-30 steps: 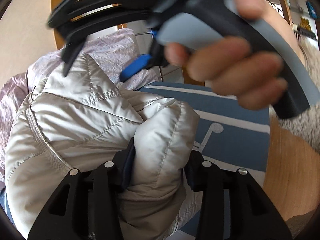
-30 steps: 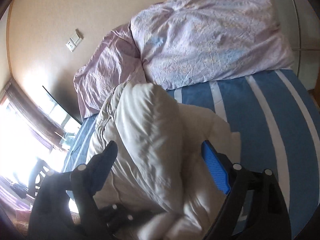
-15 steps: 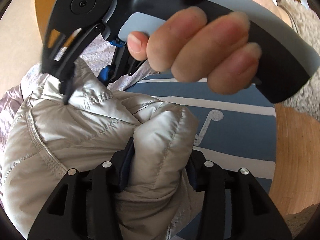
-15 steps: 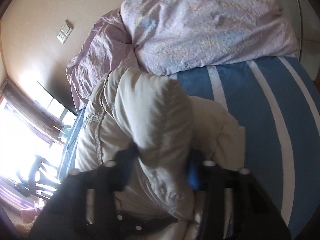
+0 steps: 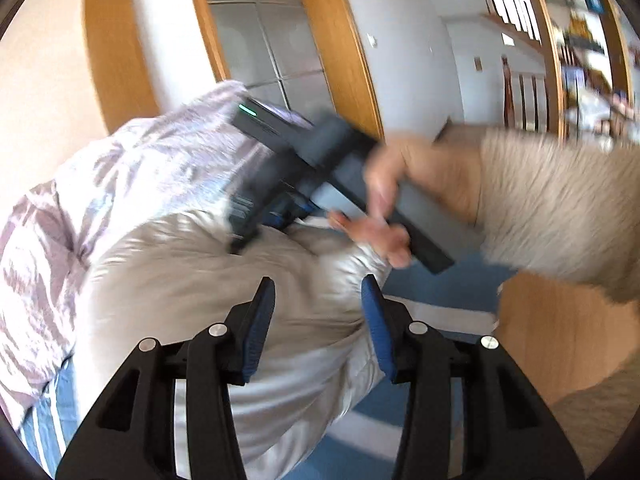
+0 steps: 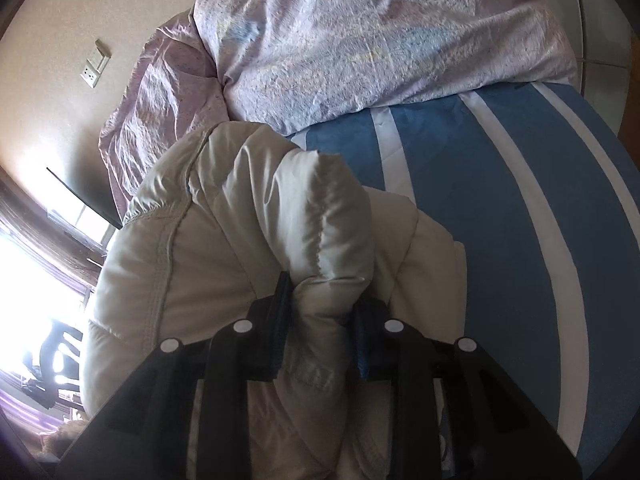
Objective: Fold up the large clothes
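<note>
A cream puffer jacket lies bunched on a blue and white striped bed. My left gripper has its jaws set apart with a fold of the jacket between its blue pads, and it appears to hold that fold. My right gripper is shut on a thick puffy fold of the jacket. In the left wrist view the right gripper's body and the hand holding it sit just above the jacket, blurred by motion.
Lilac pillows and a duvet lie at the head of the bed against a beige wall with a socket. A bright window is at the left. A wooden door frame and wooden floor are to the right.
My right gripper closed on the jacket fold. The left wrist view tilted up and the left jaws now stand wider around the jacket. The right hand swung across above the jacket.
</note>
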